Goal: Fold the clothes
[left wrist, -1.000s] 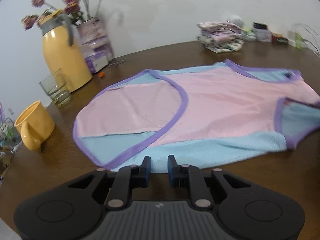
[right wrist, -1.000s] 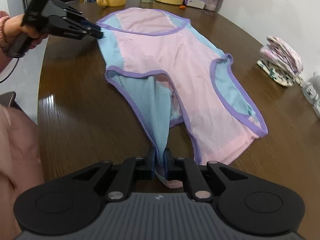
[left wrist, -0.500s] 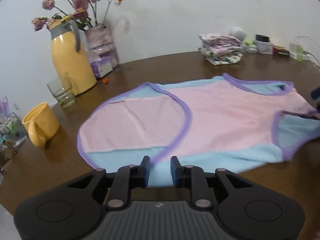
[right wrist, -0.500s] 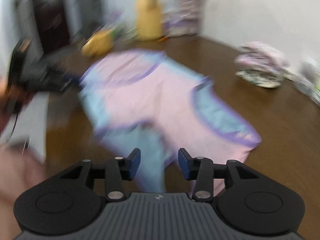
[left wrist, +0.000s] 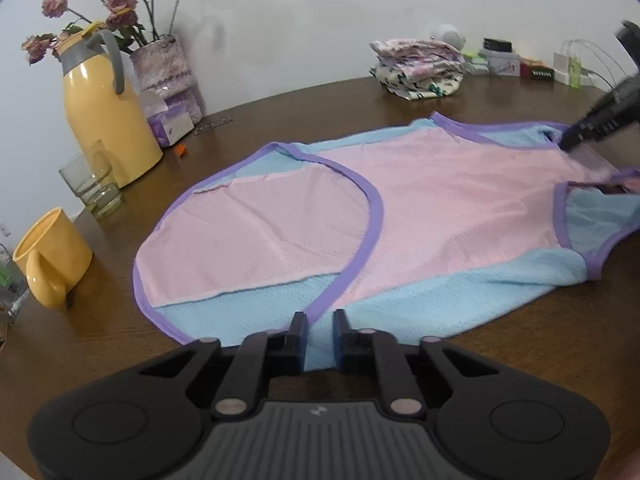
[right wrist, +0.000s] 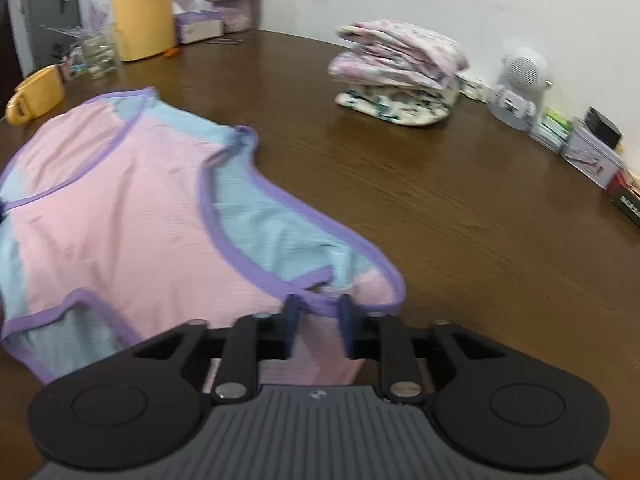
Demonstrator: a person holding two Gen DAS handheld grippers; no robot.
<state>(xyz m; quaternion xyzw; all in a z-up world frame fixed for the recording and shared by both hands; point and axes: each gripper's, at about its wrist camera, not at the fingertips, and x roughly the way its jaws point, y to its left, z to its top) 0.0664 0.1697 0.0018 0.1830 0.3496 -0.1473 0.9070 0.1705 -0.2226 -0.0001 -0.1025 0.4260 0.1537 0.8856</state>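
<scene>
Vest: pink and pale-blue mesh sleeveless top with purple binding (left wrist: 420, 196), spread across the brown wooden table (left wrist: 520, 344). One end is already turned back on itself, so there's a curved purple edge crossing the pink panel.

Left tool: our left gripper (left wrist: 319, 330) has its fingers a small gap apart, straddling the near blue hem at the spot where the purple curve meets it. Not pinched on the cloth, as far as we can see.

Right tool: our right gripper (right wrist: 317, 322) is spread wider, with the purple-bound shoulder corner sitting between the fingers. Open, nothing clamped. In the left view it shows as a dark blur at the far end of the top.

Where we reckon we are: both tools lined up on the same long side, one at each end, which looks like the set-up for a lengthwise fold. Could equally be just after letting go, so no firm call.

Doing it well: if we're gripping, catch both layers at the hem, not just the top mesh. Lift both ends level, since this stuff is floppy and sags in the middle. Lay edge to edge.

Watch out: yellow mug (left wrist: 52, 256) and clear drinking glass (left wrist: 91, 180) sit close to the folded end.

Done pile: folded floral clothes (right wrist: 400, 80) at the far side, well apart.
</scene>
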